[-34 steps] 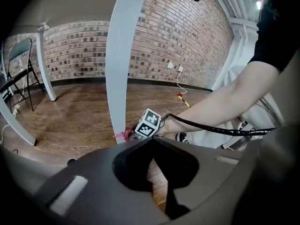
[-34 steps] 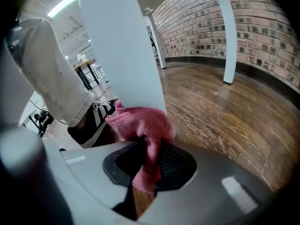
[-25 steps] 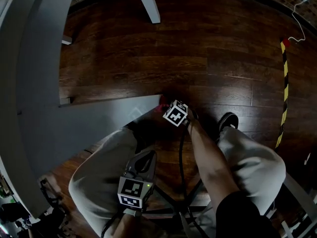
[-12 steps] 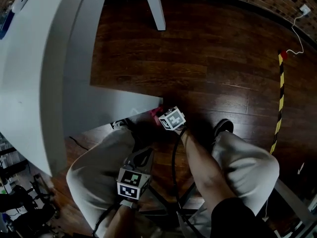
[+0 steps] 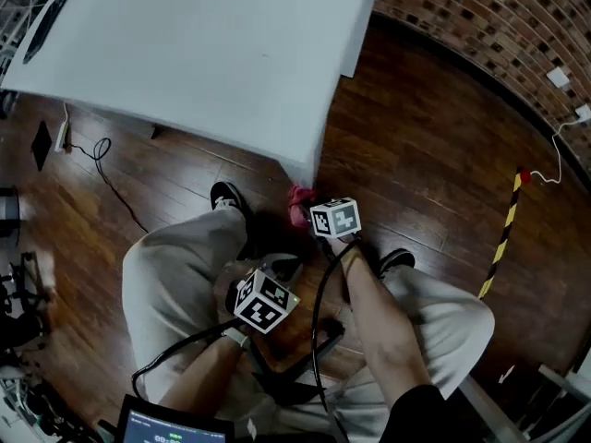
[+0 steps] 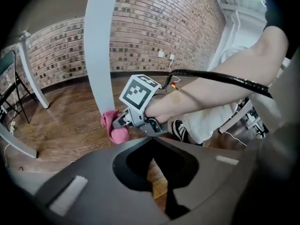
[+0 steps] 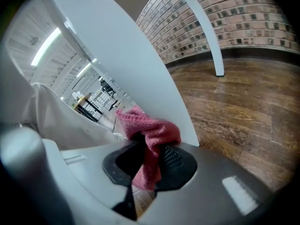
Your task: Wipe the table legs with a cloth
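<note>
Where the right gripper (image 7: 150, 154) clamps it, the pink cloth (image 7: 152, 130) is bunched, fuzzy top pressed on the white table leg (image 7: 157, 76) just ahead. Left gripper (image 6: 153, 156): closed on nothing, behind the right. Cloth was on that leg a second ago too.

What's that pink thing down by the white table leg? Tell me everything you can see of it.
It is a pink cloth, soft and nubbly like terry or microfibre, crumpled into a bunch rather than folded. The right gripper is shut on it: one part is pinched between the jaws and hangs below them, and the rest puffs out ahead. The bunch lies against the white table leg, low down near the wooden floor. No stains or print show on it.
</note>
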### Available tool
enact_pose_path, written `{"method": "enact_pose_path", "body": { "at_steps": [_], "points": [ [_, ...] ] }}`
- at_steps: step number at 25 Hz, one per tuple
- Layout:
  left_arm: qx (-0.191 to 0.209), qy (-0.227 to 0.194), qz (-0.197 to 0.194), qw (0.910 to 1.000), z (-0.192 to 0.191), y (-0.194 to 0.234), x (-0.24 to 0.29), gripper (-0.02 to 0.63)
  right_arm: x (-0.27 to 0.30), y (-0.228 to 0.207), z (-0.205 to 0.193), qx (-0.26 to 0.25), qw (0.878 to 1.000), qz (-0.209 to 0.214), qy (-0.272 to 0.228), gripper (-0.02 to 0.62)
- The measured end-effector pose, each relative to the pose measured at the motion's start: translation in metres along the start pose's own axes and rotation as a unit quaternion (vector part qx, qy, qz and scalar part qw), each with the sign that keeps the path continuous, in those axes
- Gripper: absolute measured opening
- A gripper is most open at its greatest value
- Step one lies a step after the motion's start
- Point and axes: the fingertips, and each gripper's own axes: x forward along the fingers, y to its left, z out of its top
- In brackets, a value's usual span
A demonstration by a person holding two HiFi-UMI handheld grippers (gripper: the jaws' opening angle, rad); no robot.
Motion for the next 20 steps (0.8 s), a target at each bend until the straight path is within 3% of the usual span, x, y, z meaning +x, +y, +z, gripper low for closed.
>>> {"method": "enact_pose_path", "body": {
  "at_steps": [5,11,20],
  "points": [
    [0.010,-0.005,-0.008,0.9999,0.013,-0.017,0.010,0.002,-0.031,0.024,0.033,-0.028,1.000,0.010,-0.003,0.051],
    [0.032,-0.006,-0.029,0.9990,0.015,-0.034,0.008,0.002,-0.077,0.047,0.067,-0.037,0.999,-0.012,-0.034,0.051],
    [0.022,-0.029,-0.012,0.9993,0.027,-0.031,-0.011,0.002,-0.115,0.104,0.110,-0.076,0.996,-0.003,-0.048,0.051]
  ]
}}
